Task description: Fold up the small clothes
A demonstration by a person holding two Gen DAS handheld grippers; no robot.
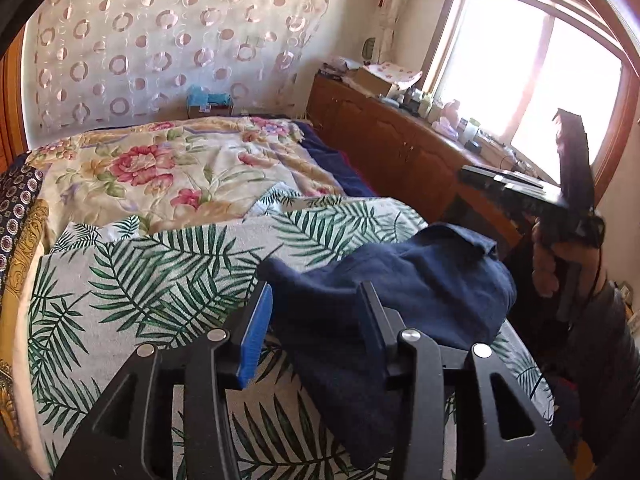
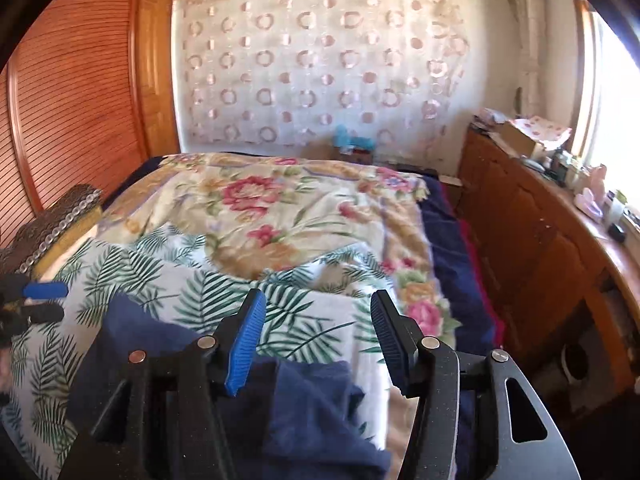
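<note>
The navy garment (image 1: 400, 280) lies crumpled on the bed (image 1: 120, 300) directly between the left hand-held gripper's (image 1: 316, 312) parted fingers, unclamped, nearer than the right hand-held gripper (image 2: 318, 336), also parted and empty.

garment (image 1: 400, 280): matt navy cloth | cabinet (image 2: 532, 240): glossy wood

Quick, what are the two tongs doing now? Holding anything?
Left tongs: open, over the navy garment, gripping nothing.
Right tongs: open, holding nothing.
</note>
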